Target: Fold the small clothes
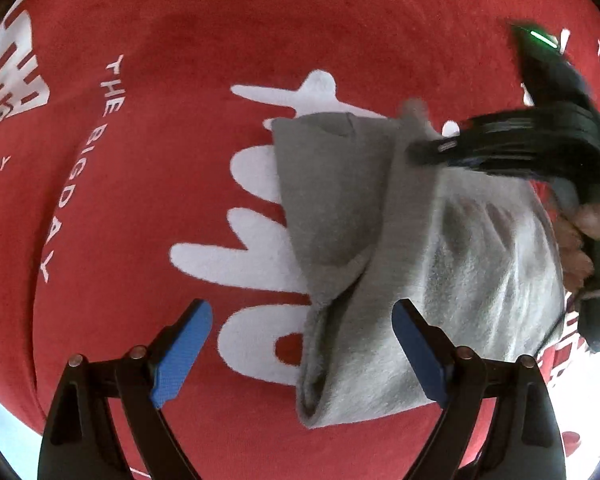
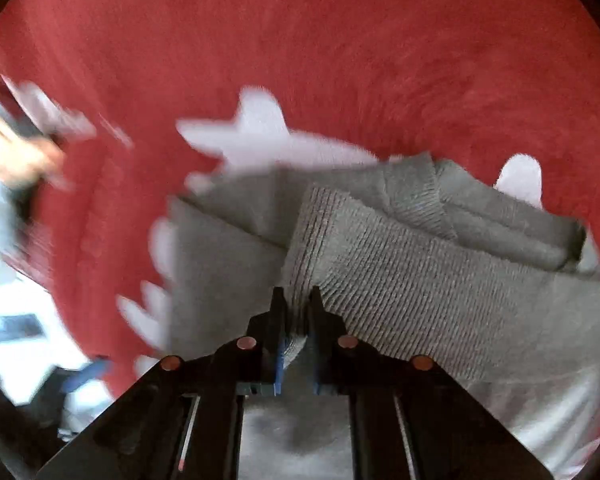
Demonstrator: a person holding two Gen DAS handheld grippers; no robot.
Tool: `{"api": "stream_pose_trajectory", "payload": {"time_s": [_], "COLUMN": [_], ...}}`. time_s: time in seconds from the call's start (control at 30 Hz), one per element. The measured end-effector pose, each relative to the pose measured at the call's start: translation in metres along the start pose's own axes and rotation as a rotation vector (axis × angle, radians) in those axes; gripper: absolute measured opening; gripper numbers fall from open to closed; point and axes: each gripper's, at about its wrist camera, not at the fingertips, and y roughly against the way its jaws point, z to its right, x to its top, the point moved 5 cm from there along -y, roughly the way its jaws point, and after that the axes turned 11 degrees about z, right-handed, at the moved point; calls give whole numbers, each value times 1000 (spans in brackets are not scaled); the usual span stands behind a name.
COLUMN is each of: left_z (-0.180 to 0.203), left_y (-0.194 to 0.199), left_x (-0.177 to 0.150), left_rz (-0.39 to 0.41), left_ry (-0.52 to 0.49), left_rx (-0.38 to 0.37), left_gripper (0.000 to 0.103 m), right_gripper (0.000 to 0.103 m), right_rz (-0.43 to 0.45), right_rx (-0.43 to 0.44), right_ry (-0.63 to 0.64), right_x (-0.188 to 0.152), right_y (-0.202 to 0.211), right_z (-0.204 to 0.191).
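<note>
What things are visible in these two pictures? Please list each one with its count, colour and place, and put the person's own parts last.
Garment: one, grey, partly folded, lying on the red cloth near its middle; one ribbed edge is pinched in the right gripper.
Cloth: one, red with white shapes and white lettering, spread under the garment.
Left gripper: one, black with blue pads, open, above the garment's near end, holding nothing.
Right gripper: one, black with blue pads, shut on the garment's ribbed edge.
Hand: one, at the right edge of the left wrist view, holding the right gripper's handle.
</note>
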Motion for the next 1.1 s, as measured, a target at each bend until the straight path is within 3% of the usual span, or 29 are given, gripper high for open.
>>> {"api": "stream_pose_trajectory", "payload": {"time_s": [0.07, 0.17, 0.27, 0.4, 0.53, 0.7, 0.8, 0.9, 1.1], "left_z": [-4, -5, -2, -1, 1, 20, 39, 59, 70], "left_y": [0, -3, -6, -2, 0, -7, -16, -25, -43], "left_x": [0, 1, 2, 6, 15, 35, 38, 35, 42], "left_rz": [4, 8, 2, 2, 12, 31, 27, 27, 21], "left_ry": [15, 10, -16, -26, -43, -49, -69, -97, -95], "left_rx": [-12, -25, -20, -17, -16, -39, -44, -44, 15], "left_gripper": [92, 92, 92, 92, 92, 92, 92, 92, 92], "right_gripper": [10, 12, 18, 39, 39, 39, 41, 41, 41], "right_rz": [86, 131, 59, 24, 61, 141, 136, 119, 22], "right_rx": [140, 230, 160, 127, -15, -267, -413, -501, -431], "right_ry": [-124, -307, -269, -121, -46, -27, -100, -120, -170], "right_x": [-1, -8, -15, -8, 1, 8, 8, 2, -4], "right_y": [29, 40, 19, 8, 27, 108, 152, 173, 151], "right_z": [23, 55, 52, 13, 15, 94, 159, 207, 243]}}
